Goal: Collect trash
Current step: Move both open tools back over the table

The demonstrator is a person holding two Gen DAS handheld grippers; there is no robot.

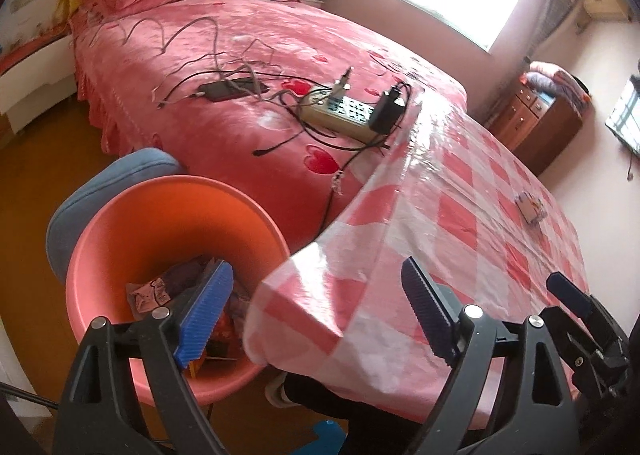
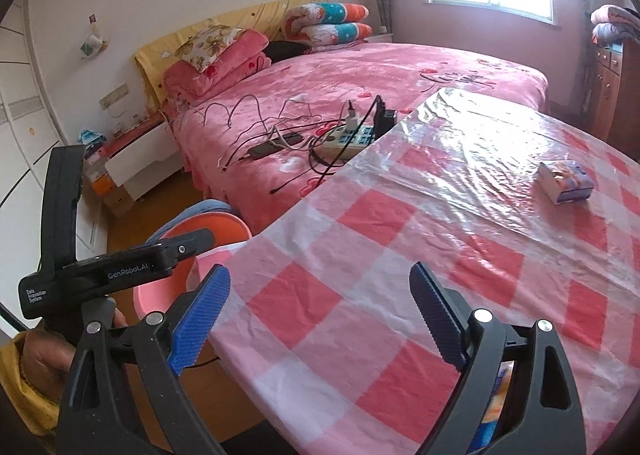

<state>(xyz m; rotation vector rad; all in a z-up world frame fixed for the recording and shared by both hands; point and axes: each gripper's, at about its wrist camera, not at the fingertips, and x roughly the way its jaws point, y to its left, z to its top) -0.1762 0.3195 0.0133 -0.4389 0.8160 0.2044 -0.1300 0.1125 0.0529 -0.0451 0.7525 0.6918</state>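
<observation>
An orange trash basin [image 1: 120, 239] sits beside the table's left corner, with wrappers and scraps of trash [image 1: 160, 291] inside; its rim also shows in the right wrist view [image 2: 208, 223]. A small box [image 2: 564, 181] lies on the checked tablecloth [image 2: 400, 255] at the far right; in the left wrist view it is small [image 1: 530, 207]. My left gripper [image 1: 316, 315] is open and empty, one finger over the basin, one over the table corner. My right gripper [image 2: 320, 315] is open and empty above the table's near edge. The left gripper's body [image 2: 100, 275] is seen at left.
A pink bed [image 2: 360, 75] lies behind the table with a power strip [image 1: 340, 111], a phone [image 1: 232, 89] and tangled cables. A blue cushion [image 1: 120, 167] sits behind the basin. A wooden cabinet [image 1: 540, 115] stands at right, a nightstand [image 2: 136, 159] at left.
</observation>
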